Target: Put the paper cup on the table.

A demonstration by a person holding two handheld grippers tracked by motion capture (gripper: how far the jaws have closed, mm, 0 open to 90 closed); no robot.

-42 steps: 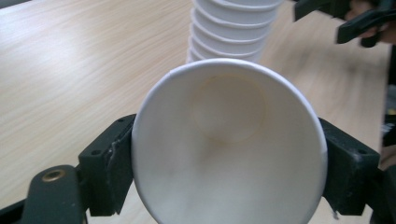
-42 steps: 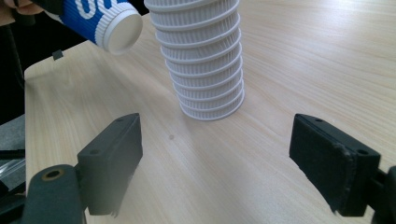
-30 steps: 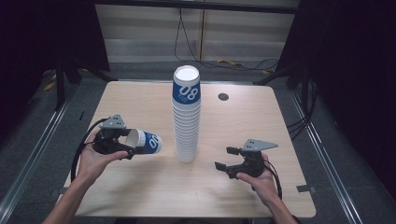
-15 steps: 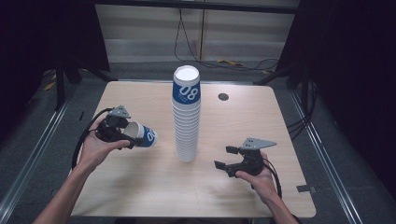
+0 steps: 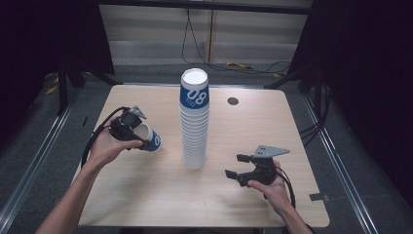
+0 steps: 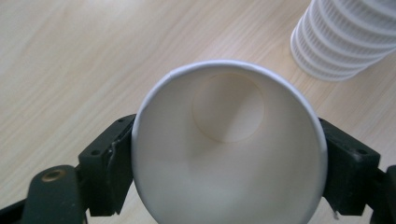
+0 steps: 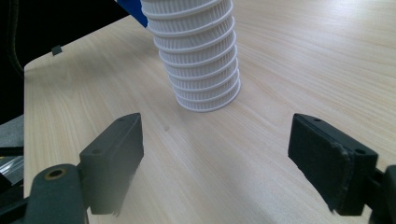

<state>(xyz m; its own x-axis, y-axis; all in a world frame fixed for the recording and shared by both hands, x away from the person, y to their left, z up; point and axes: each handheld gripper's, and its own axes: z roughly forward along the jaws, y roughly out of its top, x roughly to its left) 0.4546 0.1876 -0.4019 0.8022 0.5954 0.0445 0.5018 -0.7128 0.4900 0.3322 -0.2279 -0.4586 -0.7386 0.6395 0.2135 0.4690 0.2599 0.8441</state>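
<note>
Cup: single paper cup point(image 5: 148, 139), held by the left tongs point(image 5: 130, 127) above the left part of the desk point(image 5: 146, 195), tipped on its side with the mouth toward the hand; well apart from the stack.
Cup stack: tall tower of nested cups point(image 5: 194, 122) standing mouth-down at mid-desk, closed base at the top.
Left tongs state: clamped on the cup, one black jaw on each side of the rim point(image 6: 229, 140); the rim looks round, not crushed.
Right tongs state: spread wide, nothing between them point(image 7: 219, 158); low over the desk, near the foot of the stack point(image 7: 201, 70) at its right.
Step in hand: judged to be the carrying of one loose cup, either just taken off the tower or on its way to it; the pictures do not say which.
Next move calls for: turning the cup mouth-down and a light squeeze; the right tongs seem placed to steady the tower's base.
Materials: thin paper, smooth white inside with a round flat bottom; blue band with white print outside.
Stack texture: finely ribbed white rims, evenly tiered, tapering upward.
Desk: pale wood grain, matte, rounded corners.
Risk: the tower is tall and narrow, likely to topple at a sideways nudge.
</note>
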